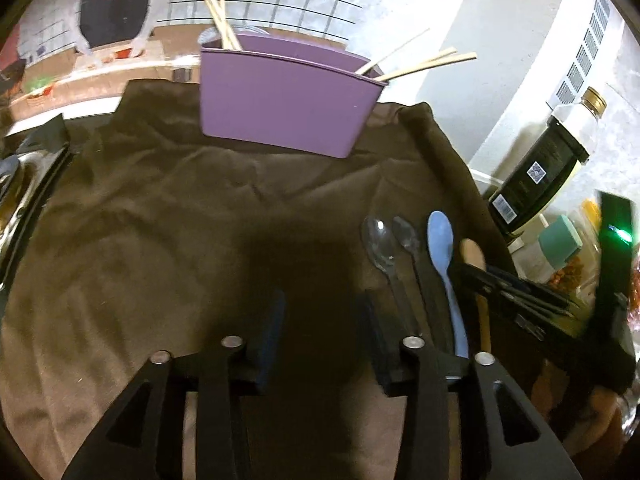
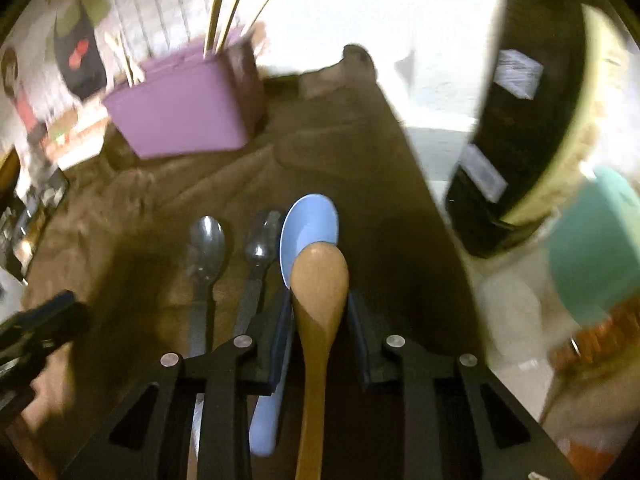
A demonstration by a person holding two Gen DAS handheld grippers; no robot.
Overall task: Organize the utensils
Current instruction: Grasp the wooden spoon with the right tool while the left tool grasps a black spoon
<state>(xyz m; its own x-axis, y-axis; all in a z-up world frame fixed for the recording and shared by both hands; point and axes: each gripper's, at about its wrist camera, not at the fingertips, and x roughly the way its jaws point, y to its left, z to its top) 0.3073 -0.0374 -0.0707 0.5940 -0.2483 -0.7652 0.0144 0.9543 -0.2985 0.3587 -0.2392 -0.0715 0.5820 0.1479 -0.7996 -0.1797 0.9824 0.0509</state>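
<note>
1. Four spoons are seen on a brown cloth [image 1: 160, 208]: two clear plastic spoons [image 1: 379, 246], a blue spoon [image 1: 440, 240] and a wooden spoon [image 2: 318, 292].
2. The clear spoons and the blue spoon are laid side by side, bowls pointing away toward the far edge of the cloth.
3. The wooden spoon is seen between the fingers of the right gripper [image 2: 319, 316], its bowl overlapping the near edge of the blue spoon's bowl in the right wrist view.
4. The pads of the right gripper are drawn in close to the wooden spoon's neck; whether they actually press on it cannot be told from the blurred view.
5. The left gripper [image 1: 322, 332] is held spread wide over bare cloth, with nothing between its fingers, just left of the clear spoons.
6. A purple holder [image 1: 280, 108] is stood at the far edge of the cloth, well apart from the spoons, with chopsticks [image 1: 218, 12] leaning out of both ends.
7. A dark bottle [image 1: 536, 176] and a teal-lidded jar [image 1: 560, 240] are seen off the cloth's right edge.
</note>
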